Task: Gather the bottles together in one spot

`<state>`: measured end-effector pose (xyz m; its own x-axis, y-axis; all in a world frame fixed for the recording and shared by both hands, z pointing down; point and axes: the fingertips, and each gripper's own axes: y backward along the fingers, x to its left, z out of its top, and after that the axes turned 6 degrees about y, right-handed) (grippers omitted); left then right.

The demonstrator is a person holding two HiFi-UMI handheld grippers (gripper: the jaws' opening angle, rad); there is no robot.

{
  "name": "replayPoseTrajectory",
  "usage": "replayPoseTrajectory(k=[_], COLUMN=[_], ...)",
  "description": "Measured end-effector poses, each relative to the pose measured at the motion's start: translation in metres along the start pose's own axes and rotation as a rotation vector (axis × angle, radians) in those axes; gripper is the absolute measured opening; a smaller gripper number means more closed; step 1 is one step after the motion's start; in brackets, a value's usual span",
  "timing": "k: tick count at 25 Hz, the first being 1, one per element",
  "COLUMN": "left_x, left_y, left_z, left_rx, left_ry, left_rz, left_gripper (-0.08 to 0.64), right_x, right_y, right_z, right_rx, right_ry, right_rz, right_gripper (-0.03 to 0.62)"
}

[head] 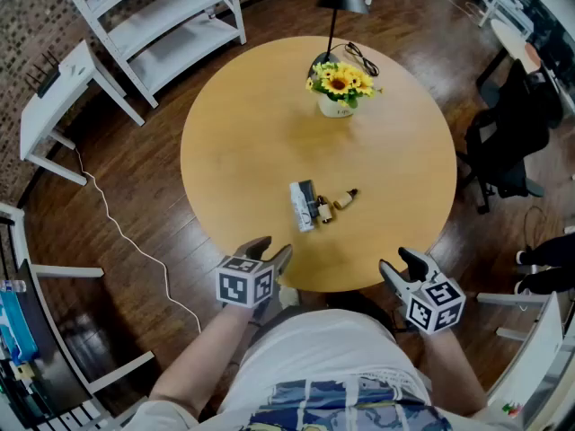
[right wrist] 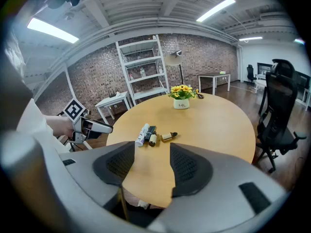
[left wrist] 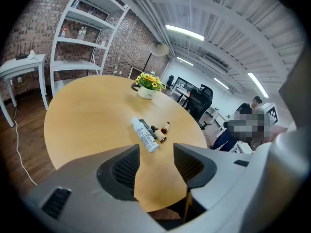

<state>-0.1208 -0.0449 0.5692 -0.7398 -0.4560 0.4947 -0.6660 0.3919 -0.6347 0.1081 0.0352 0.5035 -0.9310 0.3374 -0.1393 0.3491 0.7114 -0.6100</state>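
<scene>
Left gripper [head: 269,251] and right gripper [head: 402,266], both spread and empty, hover at my edge of the table [head: 243,133]. Ahead, the bottles [head: 303,206] lie clustered on their sides. A careless nudge could roll the amber dropper bottle [head: 346,198] away.

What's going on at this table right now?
A person holds a gripper in each hand at the near edge of the round table. The left gripper and right gripper are both open and empty, touching nothing. Four small bottles lie near the table's front middle: a white bottle, a dark bottle and a small brown bottle close together, with an amber dropper bottle slightly apart on their right. A sunflower pot stands further back.
</scene>
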Motion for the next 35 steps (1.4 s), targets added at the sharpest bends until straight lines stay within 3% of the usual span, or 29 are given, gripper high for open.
replayPoseTrajectory(k=[9, 16, 20, 23, 27, 29, 31, 35], left_x=[0.008, 0.026, 0.023, 0.031, 0.036, 0.025, 0.003, -0.07], left_y=[-0.101, -0.164, -0.169, -0.162, -0.145, -0.134, -0.12, -0.089], left_z=[0.02, 0.005, 0.003, 0.001, 0.0, 0.006, 0.017, 0.05], left_rx=[0.11, 0.238, 0.237, 0.228, 0.181, 0.116, 0.04, -0.09], left_ry=[0.052, 0.088, 0.059, 0.127, 0.188, 0.247, 0.292, 0.301], left_rz=[0.111, 0.175, 0.165, 0.168, 0.203, 0.168, 0.074, -0.253], left_gripper=[0.195, 0.264, 0.242, 0.192, 0.19, 0.19, 0.19, 0.19], right_x=[-0.057, -0.093, -0.111, -0.114, -0.111, -0.107, -0.101, -0.084], right_y=[-0.011, -0.022, -0.025, -0.032, -0.037, -0.038, -0.038, -0.047], right_z=[0.015, 0.021, 0.018, 0.018, 0.025, 0.029, 0.035, 0.066], right_rx=[0.013, 0.019, 0.026, 0.026, 0.017, 0.008, -0.007, -0.086], right_ry=[0.012, 0.005, -0.026, -0.032, -0.007, 0.002, 0.005, -0.031], right_rz=[0.065, 0.118, 0.15, 0.179, 0.215, 0.234, 0.259, 0.358], right_gripper=[0.252, 0.252, 0.252, 0.252, 0.252, 0.252, 0.251, 0.239])
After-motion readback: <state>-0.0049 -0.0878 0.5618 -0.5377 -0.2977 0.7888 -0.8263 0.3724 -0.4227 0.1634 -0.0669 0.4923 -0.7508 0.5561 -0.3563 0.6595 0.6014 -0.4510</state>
